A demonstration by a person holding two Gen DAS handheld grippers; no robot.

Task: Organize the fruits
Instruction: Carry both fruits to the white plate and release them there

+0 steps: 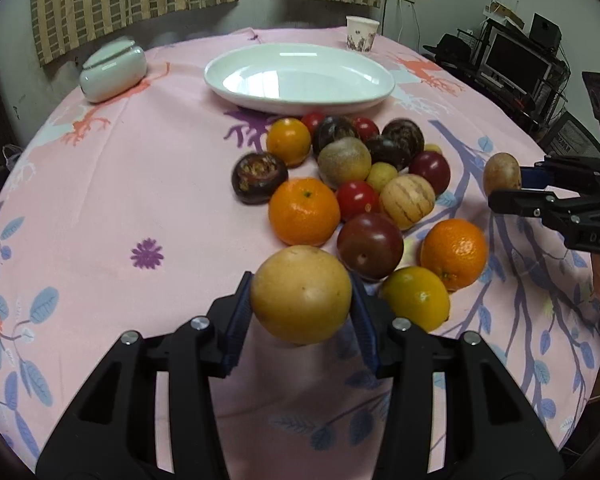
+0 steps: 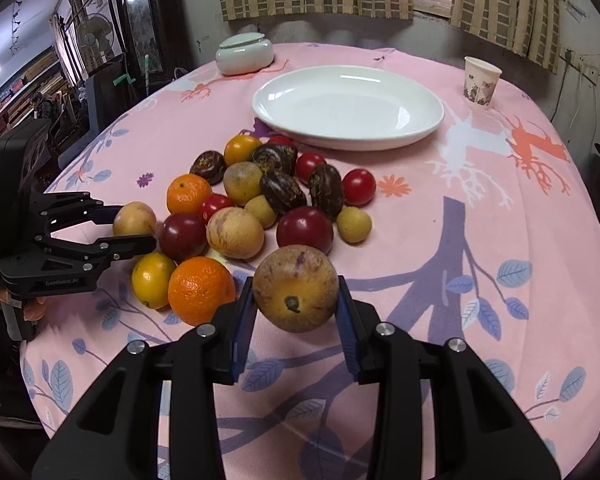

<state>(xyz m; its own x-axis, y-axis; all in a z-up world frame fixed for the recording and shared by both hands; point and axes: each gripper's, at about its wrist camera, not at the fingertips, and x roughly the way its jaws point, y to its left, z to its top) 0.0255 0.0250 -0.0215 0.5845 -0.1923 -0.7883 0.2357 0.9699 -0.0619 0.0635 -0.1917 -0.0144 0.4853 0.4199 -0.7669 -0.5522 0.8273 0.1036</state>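
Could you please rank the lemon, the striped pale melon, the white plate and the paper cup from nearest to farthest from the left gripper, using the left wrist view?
From the left gripper:
1. lemon, just right of the jaws
2. striped pale melon, mid-pile
3. white plate, beyond the pile
4. paper cup, far edge, right

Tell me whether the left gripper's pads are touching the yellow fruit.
Touching. In the left wrist view both pads of the left gripper press the sides of the yellow fruit, which hangs clear above the tablecloth.
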